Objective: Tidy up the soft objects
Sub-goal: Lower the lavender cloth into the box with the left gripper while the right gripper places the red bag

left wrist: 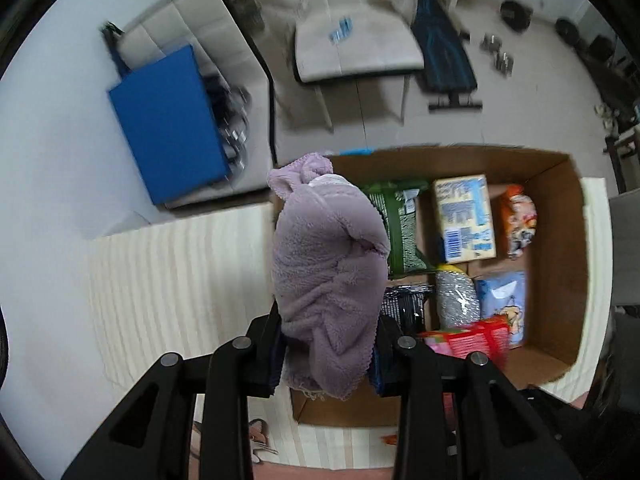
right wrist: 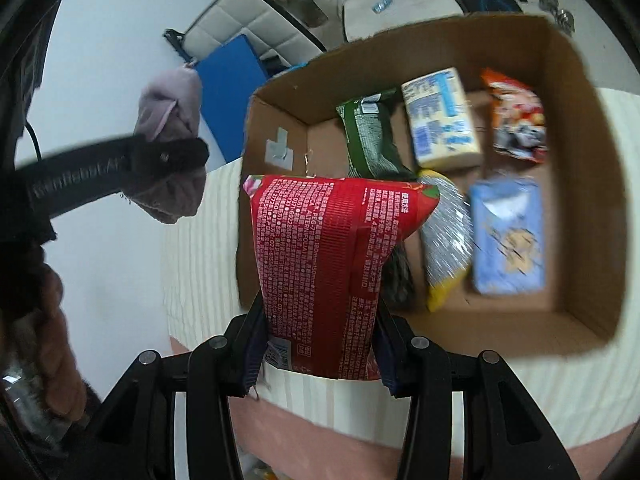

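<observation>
Mid-task, both hands loaded. We take the box (right wrist: 580,184) as the reference.

Left gripper (left wrist: 330,354): clamped on the towel (left wrist: 328,264), a bunched lilac fleece. It hangs in the air over the box's left wall, roughly at the near-left corner. From the right wrist view the towel looks to sit left of and outside the box, so we can't say for sure it's over the opening yet.

Right gripper (right wrist: 318,350): clamped on the red pack (right wrist: 328,268), held by its lower end, upright, above the box's near-left part. Not released.

Already in the box, by our count:
- green pack (right wrist: 370,136), far side, left of centre
- pale block (right wrist: 440,118), far side, centre
- orange pack (right wrist: 518,120), far-right
- silver pack (right wrist: 446,236), near the middle, yellow end toward us
- blue pack (right wrist: 508,236), right of the silver one
- a dark pack (left wrist: 406,304) near-left, mostly hidden

We judge it well along: six items in, two in the air. Left to do: drop the red pack, then the towel, into the free floor at the box's near side. We can't tell whether more items wait outside the views.
</observation>
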`<control>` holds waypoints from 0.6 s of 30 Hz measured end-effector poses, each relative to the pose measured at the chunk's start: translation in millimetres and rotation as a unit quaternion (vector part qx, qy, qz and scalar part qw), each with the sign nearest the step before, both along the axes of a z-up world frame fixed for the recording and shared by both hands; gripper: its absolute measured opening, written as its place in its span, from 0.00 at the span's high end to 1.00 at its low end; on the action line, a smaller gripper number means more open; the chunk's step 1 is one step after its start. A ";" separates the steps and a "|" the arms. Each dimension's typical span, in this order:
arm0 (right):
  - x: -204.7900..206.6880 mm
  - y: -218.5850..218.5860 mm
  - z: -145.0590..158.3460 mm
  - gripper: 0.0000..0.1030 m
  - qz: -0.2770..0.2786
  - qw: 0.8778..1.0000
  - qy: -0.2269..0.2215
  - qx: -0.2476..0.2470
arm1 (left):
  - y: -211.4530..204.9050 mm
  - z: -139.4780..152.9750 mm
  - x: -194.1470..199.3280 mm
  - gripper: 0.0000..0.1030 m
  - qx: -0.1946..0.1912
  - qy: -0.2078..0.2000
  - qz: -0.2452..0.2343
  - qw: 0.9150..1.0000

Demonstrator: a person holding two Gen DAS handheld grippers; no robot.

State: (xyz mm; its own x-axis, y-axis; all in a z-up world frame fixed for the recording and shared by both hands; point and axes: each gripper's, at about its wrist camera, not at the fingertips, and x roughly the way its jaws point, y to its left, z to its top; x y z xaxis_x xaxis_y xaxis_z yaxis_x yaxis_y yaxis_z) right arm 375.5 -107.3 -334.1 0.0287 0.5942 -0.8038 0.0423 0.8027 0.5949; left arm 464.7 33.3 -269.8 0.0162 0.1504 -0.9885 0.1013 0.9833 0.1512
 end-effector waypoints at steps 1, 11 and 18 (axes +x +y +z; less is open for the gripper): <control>7.5 6.1 -8.9 0.52 -0.001 1.000 0.008 0.004 | 4.0 -13.9 7.0 0.71 -0.003 0.023 0.012 1.000; 34.3 53.4 -72.3 0.52 0.024 0.998 0.055 0.007 | 15.6 -76.9 45.6 0.71 0.011 0.091 0.026 0.995; 42.8 71.0 -91.8 0.52 0.029 0.997 0.068 -0.012 | 20.2 -95.8 52.6 0.68 -0.011 0.116 0.049 0.992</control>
State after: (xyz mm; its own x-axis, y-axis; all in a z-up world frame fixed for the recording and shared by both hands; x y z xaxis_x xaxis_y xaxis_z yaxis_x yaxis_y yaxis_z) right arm 418.4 -36.3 -425.9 -0.1159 0.5729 -0.8114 0.0736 0.8196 0.5682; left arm 517.3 53.5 -365.6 -0.2264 0.1181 -0.9669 0.0338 0.9930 0.1133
